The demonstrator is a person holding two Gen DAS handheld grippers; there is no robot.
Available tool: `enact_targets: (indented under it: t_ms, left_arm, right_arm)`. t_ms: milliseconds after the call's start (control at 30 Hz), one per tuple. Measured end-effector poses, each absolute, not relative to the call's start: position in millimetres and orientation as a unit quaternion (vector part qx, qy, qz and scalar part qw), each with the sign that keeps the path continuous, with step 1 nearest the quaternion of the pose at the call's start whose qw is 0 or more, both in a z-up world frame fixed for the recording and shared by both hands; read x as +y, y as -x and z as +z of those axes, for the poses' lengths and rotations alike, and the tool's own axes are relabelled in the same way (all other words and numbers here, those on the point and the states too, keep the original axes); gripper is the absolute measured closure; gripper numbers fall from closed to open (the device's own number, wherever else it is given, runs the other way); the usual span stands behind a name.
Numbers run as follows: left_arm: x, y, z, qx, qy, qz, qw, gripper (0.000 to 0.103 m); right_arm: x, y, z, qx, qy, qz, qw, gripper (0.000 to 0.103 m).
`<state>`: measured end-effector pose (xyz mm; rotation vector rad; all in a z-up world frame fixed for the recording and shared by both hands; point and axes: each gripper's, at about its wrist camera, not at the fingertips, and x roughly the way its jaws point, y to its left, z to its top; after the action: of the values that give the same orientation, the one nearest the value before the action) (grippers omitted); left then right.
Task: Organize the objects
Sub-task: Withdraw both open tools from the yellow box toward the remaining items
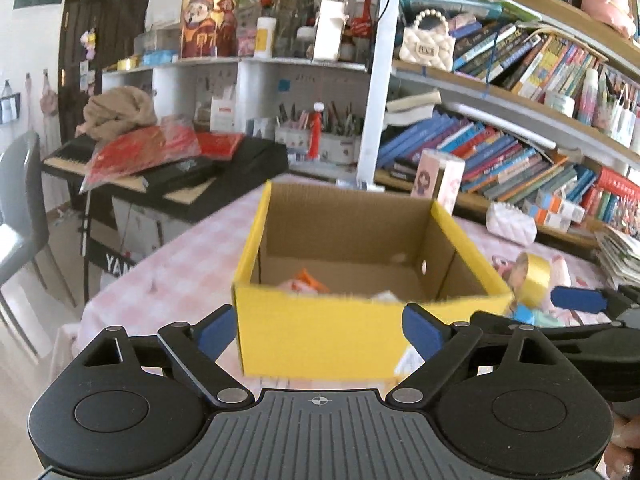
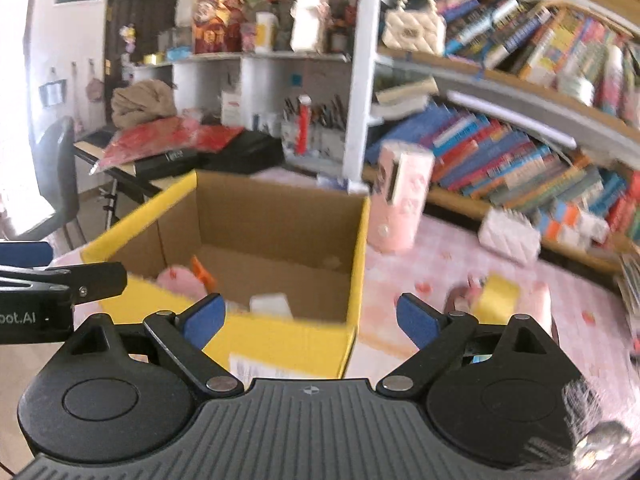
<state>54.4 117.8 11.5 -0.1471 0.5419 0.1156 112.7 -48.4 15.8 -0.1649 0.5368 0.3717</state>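
A yellow cardboard box (image 1: 320,332) (image 2: 288,340) stands open on the pink checked table (image 1: 172,264). Inside it lie a pink soft item (image 2: 178,280), an orange piece (image 2: 202,272) and a white item (image 2: 272,304). My left gripper (image 1: 320,330) is open and empty, just in front of the box's near wall. My right gripper (image 2: 310,320) is open and empty, over the box's near right corner. A gold tape roll (image 1: 536,278) (image 2: 500,292) lies on the table to the right of the box, among small toys.
A pink carton (image 2: 400,200) and a white quilted pouch (image 2: 510,236) stand on the table behind. Bookshelves (image 1: 520,152) fill the right side. A white post (image 1: 374,80) rises behind the box. A keyboard (image 1: 168,172) and black chair (image 1: 20,216) are at left.
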Motion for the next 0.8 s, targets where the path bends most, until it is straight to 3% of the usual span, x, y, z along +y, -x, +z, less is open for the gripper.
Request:
enact_targets:
  t_ms: [233,800]
  left_arm:
    - [112,-26,-1,0.305,0.071,0.057,0.948,0.01]
    - [76,27,-11,0.34,0.031,0.007,0.94,0.007]
  right_arm:
    - [-54,-73,-2,0.312,0.076,0.143,0.936,0.009]
    - [-87,10,-16,0.331,0.061,0.081,0.938,0.004]
